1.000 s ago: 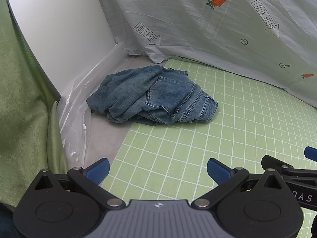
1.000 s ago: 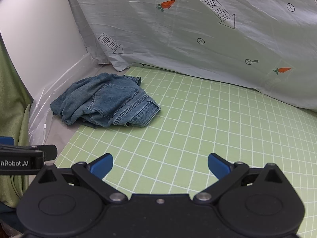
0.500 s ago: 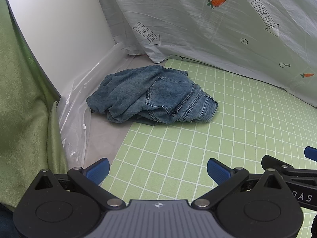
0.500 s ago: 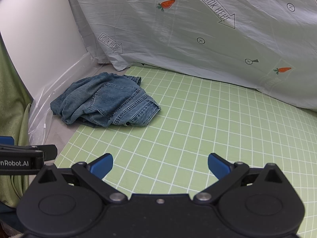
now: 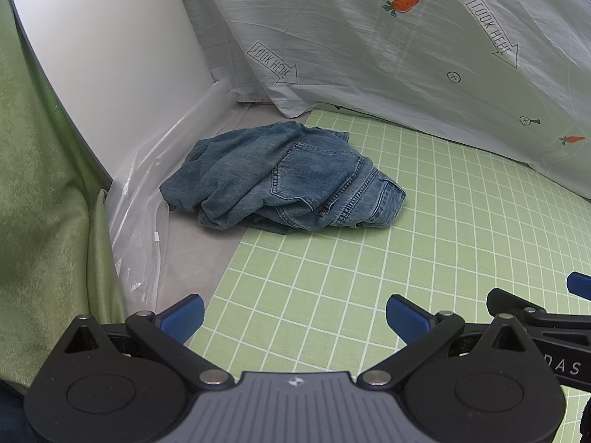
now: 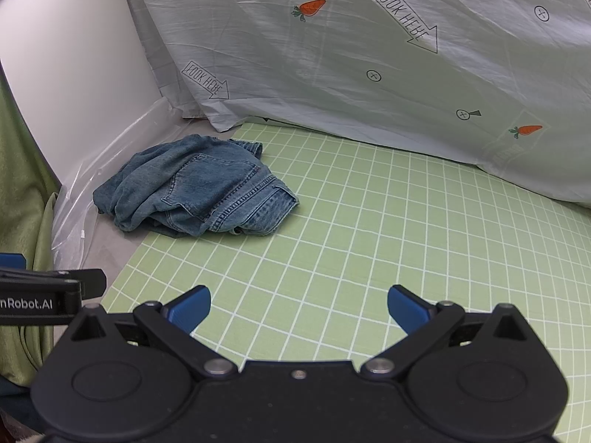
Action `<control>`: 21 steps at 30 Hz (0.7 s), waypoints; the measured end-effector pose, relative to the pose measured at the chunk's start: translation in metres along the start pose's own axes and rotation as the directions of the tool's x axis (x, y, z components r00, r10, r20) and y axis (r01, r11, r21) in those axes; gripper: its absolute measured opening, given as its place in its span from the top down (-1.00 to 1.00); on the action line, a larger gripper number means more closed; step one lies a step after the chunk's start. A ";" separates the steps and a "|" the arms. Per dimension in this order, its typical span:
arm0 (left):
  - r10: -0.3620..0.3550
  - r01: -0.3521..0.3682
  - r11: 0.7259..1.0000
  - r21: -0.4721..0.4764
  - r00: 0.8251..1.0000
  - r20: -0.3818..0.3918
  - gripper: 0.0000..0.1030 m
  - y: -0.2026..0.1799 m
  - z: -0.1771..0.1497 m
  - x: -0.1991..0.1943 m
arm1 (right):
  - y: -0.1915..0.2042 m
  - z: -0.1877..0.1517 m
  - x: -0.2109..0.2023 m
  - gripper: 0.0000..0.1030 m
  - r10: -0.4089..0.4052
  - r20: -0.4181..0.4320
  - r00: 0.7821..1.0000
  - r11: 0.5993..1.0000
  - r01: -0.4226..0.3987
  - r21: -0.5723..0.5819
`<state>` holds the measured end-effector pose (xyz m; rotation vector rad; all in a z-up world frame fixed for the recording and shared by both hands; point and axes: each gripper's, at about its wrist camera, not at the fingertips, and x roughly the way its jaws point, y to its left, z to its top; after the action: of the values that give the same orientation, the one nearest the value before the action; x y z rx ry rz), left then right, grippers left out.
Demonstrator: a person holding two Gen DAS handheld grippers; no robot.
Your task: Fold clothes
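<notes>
The pale sheet (image 6: 369, 74) hanging at the back carries printed arrows reading "LOOK HERE", mirrored. The left gripper (image 6: 48, 295) at the edge of the right view shows "nRobot.AI"; the right gripper (image 5: 546, 332) shows "DAS", cut off.

Both views are bright and evenly lit, with soft diffuse light and no hard glare. A thin dark shadow hugs the near edge of the jeans (image 5: 284, 181). Fisheye bending curves the grid lines of the green mat (image 6: 388, 221), and dark vignetting fills the far corners. Focus is sharp throughout.
</notes>
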<state>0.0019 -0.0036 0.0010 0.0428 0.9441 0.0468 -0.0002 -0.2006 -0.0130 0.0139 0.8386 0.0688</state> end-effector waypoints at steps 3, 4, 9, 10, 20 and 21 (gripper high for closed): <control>0.002 -0.002 1.000 -0.001 1.000 -0.001 -1.00 0.001 0.000 0.000 | 0.000 0.000 0.000 -1.00 0.001 0.000 1.000 1.000 -0.001 -0.001; 0.003 -0.003 1.000 -0.001 1.000 -0.001 -1.00 0.000 0.000 0.000 | 0.000 0.000 0.000 -1.00 0.001 0.000 1.000 1.000 -0.001 -0.001; 0.002 -0.002 1.000 0.001 1.000 0.000 -1.00 0.000 0.000 0.001 | -0.002 -0.001 0.001 -1.00 0.001 0.002 1.000 1.000 -0.001 -0.001; 0.002 -0.002 1.000 0.001 1.000 -0.001 -1.00 0.000 0.000 0.001 | -0.002 -0.001 0.001 -1.00 0.001 0.001 1.000 1.000 -0.001 -0.001; 0.004 -0.004 1.000 0.002 1.000 -0.006 -1.00 0.002 0.000 0.003 | -0.002 0.001 0.002 -1.00 -0.001 -0.003 1.000 1.000 0.001 -0.004; 0.004 -0.004 1.000 0.002 1.000 -0.008 -1.00 0.003 0.001 0.004 | -0.002 0.001 0.003 -1.00 -0.001 -0.004 1.000 1.000 0.001 -0.004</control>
<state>0.0047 -0.0007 -0.0019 0.0461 0.9520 0.0499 0.0027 -0.2020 -0.0140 0.0096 0.8422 0.0701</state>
